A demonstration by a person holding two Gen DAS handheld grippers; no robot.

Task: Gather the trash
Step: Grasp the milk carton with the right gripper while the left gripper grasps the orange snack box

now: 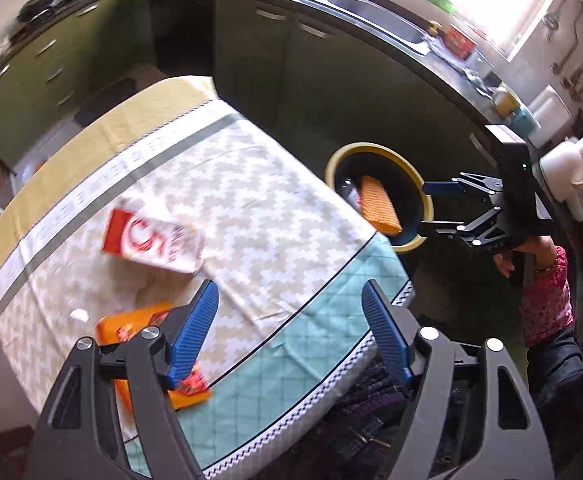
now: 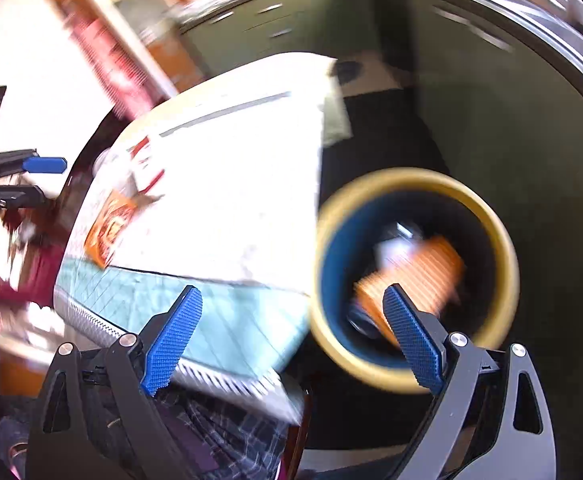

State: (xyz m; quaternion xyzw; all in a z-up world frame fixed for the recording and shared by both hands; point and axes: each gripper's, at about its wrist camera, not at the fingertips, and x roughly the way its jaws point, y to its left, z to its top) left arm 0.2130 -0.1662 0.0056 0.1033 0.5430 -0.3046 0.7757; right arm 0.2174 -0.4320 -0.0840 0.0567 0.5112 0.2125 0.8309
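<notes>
- Kitchen setting: table (image 1: 219,200) under a patterned cloth, dark counter with sink (image 1: 371,16) curving behind, dark floor between.
- Bin (image 1: 422,190), yellow-rimmed with a blue inside, down on the floor just beside the table's right edge; orange ribbed wrapper (image 1: 377,204) inside it with some paler scraps.
- Still on the cloth: red-and-white packet (image 1: 151,240) toward the middle, orange packet (image 1: 139,324) at the near edge, small white scrap (image 1: 78,314) beside it.
- Left gripper (image 1: 291,328) over the near table edge, blue pads spread wide, nothing between them; left finger partly covering the orange packet.
- Right gripper (image 2: 291,336) likewise wide apart and empty, one finger over the cloth's teal border, the other over the bin's mouth.
- Open floor beyond the bin up to the green cupboards; table centre free of clutter.
- Left wrist view alone: counter clutter, window, the right gripper from the side near the bin's rim, a pink sleeve (image 1: 547,292) behind it.
- Right wrist view alone, heavily blurred: straight down into the bin; left gripper at far left edge.
</notes>
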